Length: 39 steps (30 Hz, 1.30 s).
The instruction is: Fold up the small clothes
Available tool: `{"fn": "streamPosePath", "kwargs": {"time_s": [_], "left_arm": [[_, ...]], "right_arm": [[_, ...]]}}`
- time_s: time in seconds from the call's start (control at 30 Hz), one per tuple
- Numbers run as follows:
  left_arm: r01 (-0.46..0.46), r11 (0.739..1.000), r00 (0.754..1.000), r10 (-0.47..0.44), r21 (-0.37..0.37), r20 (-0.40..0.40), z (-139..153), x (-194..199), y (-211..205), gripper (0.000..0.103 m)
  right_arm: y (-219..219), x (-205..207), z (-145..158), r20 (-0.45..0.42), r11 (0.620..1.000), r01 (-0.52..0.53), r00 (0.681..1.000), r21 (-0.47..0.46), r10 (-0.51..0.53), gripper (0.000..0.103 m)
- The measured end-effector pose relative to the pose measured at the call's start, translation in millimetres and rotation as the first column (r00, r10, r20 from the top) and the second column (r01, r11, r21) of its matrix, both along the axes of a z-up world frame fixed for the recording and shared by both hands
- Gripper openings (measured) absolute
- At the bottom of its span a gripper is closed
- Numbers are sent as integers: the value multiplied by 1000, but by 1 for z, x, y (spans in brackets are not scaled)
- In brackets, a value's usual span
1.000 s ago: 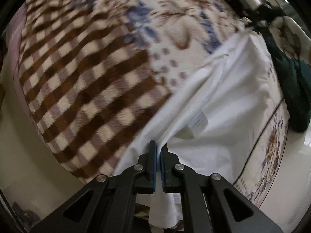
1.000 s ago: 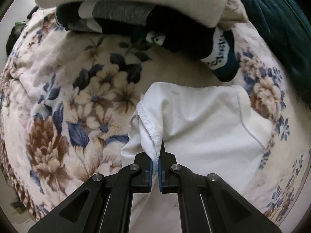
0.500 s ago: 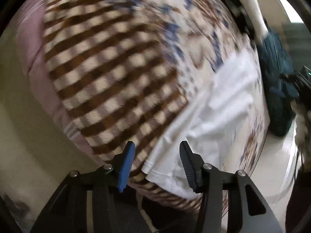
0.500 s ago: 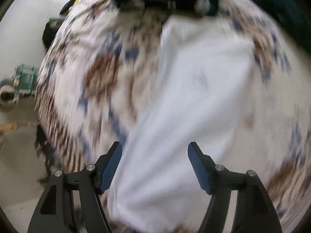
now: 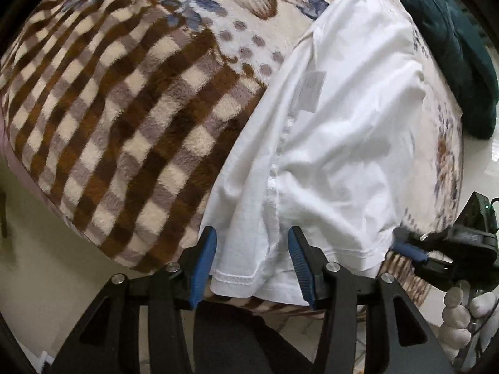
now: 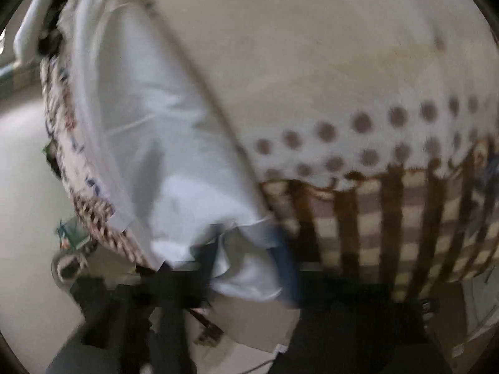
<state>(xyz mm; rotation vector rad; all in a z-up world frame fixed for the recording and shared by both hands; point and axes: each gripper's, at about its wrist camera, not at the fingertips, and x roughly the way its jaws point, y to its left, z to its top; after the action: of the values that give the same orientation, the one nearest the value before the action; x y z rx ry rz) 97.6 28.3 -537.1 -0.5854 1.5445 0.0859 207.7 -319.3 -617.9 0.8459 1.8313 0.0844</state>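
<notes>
A small white garment (image 5: 336, 143) lies stretched on the patterned blanket, its hem hanging over the near edge. My left gripper (image 5: 252, 261) is open, its blue pads on either side of the hem's left corner. The right gripper (image 5: 408, 249) shows at the hem's right corner in the left wrist view. The right wrist view is badly blurred: the white garment (image 6: 162, 162) lies at the left, and my right gripper (image 6: 246, 265) stands open around its near corner.
The blanket has a brown checked part (image 5: 118, 118) on the left and a floral part (image 5: 218, 3) farther back. A dark teal cloth (image 5: 458, 53) lies at the far right. Pale floor (image 5: 28, 265) lies below the bed edge.
Both grippers let go of the garment's far end and opened. They moved back to the near hem, and the garment now lies flat and stretched out.
</notes>
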Motion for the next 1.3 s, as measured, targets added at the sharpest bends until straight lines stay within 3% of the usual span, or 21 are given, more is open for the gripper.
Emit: {"fn": "streamPosePath", "kwargs": {"time_s": [0.07, 0.17, 0.33, 0.37, 0.43, 0.47, 0.53, 0.57, 0.6, 0.63, 0.67, 0.7, 0.73, 0.87, 1.07, 1.13, 1.3], "left_arm": [[21, 1000, 1000, -21, 5, 11, 3, 0, -5, 45], [61, 998, 998, -62, 30, 25, 6, 1, -13, 45], [89, 996, 995, -90, 18, 42, 5, -7, -4, 45], [87, 996, 995, -88, 12, 38, 3, -10, 1, 45], [78, 997, 996, -77, -26, 45, 1, -11, 9, 45], [78, 996, 996, -76, -37, 49, 0, -10, 11, 45], [88, 994, 995, -84, -62, 59, -2, -8, 14, 45], [97, 993, 994, -92, -68, 66, -3, -7, 14, 45], [114, 991, 991, -109, -73, 74, -5, -5, 13, 43], [128, 990, 989, -122, -63, 82, -6, -3, 12, 32], [142, 989, 986, -136, -50, 99, -6, -3, 12, 17], [160, 986, 982, -155, -43, 112, -6, -3, 10, 4], [174, 984, 978, -169, -31, 124, -3, -3, 9, 4], [187, 982, 967, -181, -21, 179, 17, -11, 7, 4], [129, 981, 970, -94, -146, 226, 43, -13, 26, 3], [122, 980, 971, -85, -156, 225, 42, -11, 33, 3], [143, 987, 979, -131, -76, 154, 11, -11, 47, 4]], "right_arm": [[-5, -14, 2, 41, 1000, 19, 999, -23, -19, 4], [2, -39, 17, 102, 995, -68, 992, -70, 75, 3], [1, -78, 18, 83, 984, -166, 982, -70, 172, 0], [0, -82, 17, 83, 984, -162, 982, -75, 168, 0], [-15, -84, 21, 94, 999, -36, 995, 15, 35, 1], [-20, -82, 24, 93, 999, 18, 995, 34, -21, 5], [-37, -77, 29, 102, 984, 166, 980, 65, -172, 35], [-41, -74, 28, 101, 972, 222, 968, 80, -229, 57], [-43, -72, 24, 93, 963, 258, 960, 79, -264, 60], [-41, -67, 18, 75, 961, 268, 959, 65, -272, 60], [-39, -64, 12, 68, 959, 276, 957, 63, -280, 56], [-35, -63, 8, 73, 959, 282, 956, 42, -284, 22], [-32, -62, 7, 71, 966, 257, 964, -17, -255, 1], [-24, -79, 30, 146, 972, 215, 969, -91, -201, 3], [-19, -109, 63, 229, 967, 229, 953, -110, -200, 3], [-17, -116, 66, 242, 971, 209, 954, -118, -176, 2], [10, -113, 60, 231, 982, 141, 967, -129, -108, 2]]}}
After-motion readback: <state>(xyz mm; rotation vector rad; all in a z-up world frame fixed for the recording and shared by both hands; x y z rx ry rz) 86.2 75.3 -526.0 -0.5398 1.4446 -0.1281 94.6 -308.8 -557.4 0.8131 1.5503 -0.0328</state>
